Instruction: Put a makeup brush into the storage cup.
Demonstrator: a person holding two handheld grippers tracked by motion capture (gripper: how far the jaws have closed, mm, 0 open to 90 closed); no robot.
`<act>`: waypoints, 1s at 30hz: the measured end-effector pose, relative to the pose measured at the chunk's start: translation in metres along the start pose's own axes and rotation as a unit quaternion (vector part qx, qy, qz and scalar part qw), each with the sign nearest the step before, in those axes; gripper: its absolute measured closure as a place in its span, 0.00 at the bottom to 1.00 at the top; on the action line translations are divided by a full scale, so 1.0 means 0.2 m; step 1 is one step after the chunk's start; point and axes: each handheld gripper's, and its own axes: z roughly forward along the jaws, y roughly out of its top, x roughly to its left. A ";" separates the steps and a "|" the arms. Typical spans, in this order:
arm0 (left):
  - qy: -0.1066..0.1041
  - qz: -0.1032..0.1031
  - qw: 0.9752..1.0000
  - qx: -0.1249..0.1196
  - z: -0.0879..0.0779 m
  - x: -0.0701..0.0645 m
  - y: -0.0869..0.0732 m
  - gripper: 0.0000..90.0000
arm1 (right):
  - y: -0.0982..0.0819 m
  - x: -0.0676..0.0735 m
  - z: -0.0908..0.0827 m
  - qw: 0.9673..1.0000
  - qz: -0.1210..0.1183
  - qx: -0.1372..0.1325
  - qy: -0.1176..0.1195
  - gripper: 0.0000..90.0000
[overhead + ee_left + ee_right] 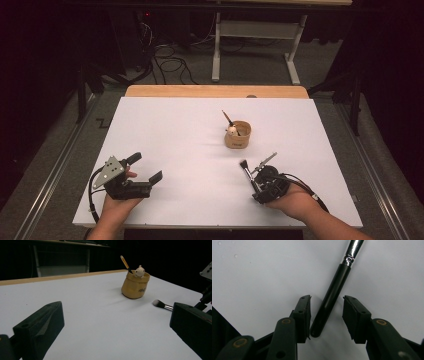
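A makeup brush with a black handle, silver ferrule and dark bristles lies on the white table top. My right gripper hovers over its handle end. In the right gripper view the handle lies between the two jaws of that gripper, close to the left pad, with a gap to the right pad. My left gripper rests at the front left, jaws wide apart and nothing between them. A tan cup holds another brush and a small white figure.
From the left gripper view the cup stands ahead to the right, with the lying brush beyond the right jaw. A wooden strip borders the table's far edge. Cables and a metal frame sit on the floor behind.
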 end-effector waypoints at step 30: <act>0.001 -0.003 1.000 -0.003 0.00 0.01 0.00 0.00 | 0.03 -0.01 0.01 0.999 0.031 0.018 -0.011 0.87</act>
